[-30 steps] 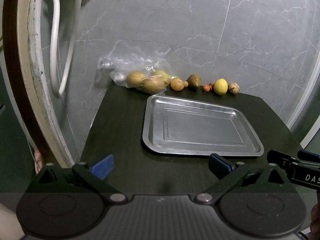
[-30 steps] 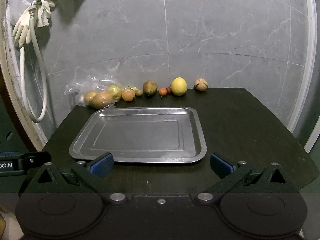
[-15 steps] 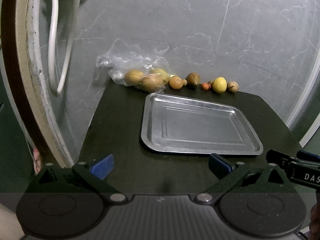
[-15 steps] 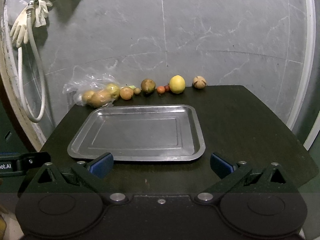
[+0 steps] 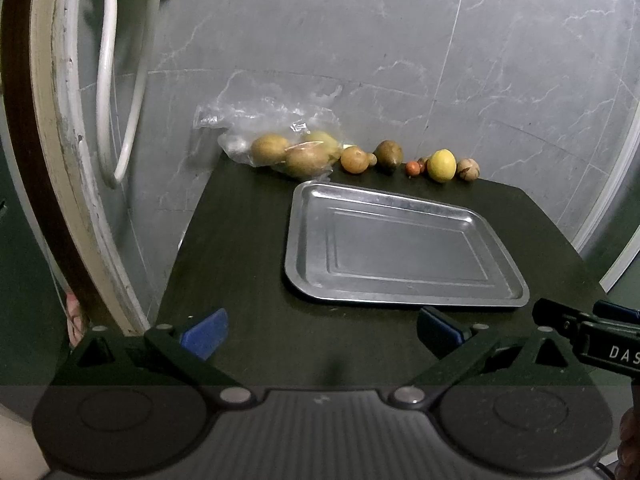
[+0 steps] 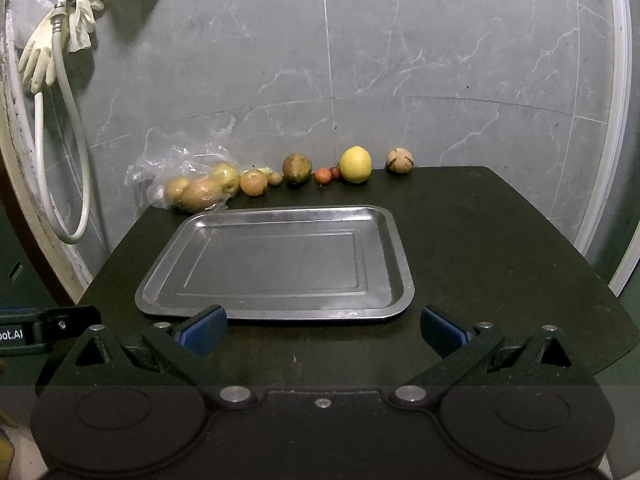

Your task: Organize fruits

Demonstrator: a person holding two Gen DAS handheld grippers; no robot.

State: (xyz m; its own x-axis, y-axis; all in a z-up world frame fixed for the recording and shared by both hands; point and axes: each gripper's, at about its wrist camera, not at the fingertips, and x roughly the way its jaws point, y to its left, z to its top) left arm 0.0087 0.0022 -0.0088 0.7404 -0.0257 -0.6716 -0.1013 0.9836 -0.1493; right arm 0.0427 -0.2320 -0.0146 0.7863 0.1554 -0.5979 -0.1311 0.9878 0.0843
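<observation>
Step in hand, as judged: the very start. No fruit has been lifted and the metal tray [image 6: 276,300] lies bare in the middle of the dark tabletop [image 6: 500,248].

Left gripper [image 5: 322,330]: jaws spread wide, nothing between the blue pads. Right gripper [image 6: 322,330]: the same, wide apart and empty. Both hang over the near edge of the tabletop, just short of the tray's near rim.

Fruit sits in a row along the far edge against the grey marble-veined wall [image 6: 400,60], well apart from both grippers:
- clear plastic bag [image 6: 180,168], crinkled, holding several tan-brown and yellowish fruits; the count inside is not clear
- orange-brown round fruit [image 6: 253,182], just right of the bag, with a much smaller brown one beside it
- dark green-brown pear-shaped fruit [image 6: 297,169]
- two small red-orange fruits [image 6: 323,176], touching or nearly so
- yellow lemon [image 6: 355,164], smooth, oval
- mottled brown round fruit [image 6: 399,160], at the right end

Tray: thin pressed metal, rectangular, rounded corners, shallow raised rim, dull sheen.

Next move, as judged: a reach across the tray to one loose fruit. The lemon or the mottled fruit suits the right gripper. Round, smooth skins may roll or slip; the jaws should close across the widest part. The bagged fruit will be awkward, since the film is loose and slippery.
</observation>
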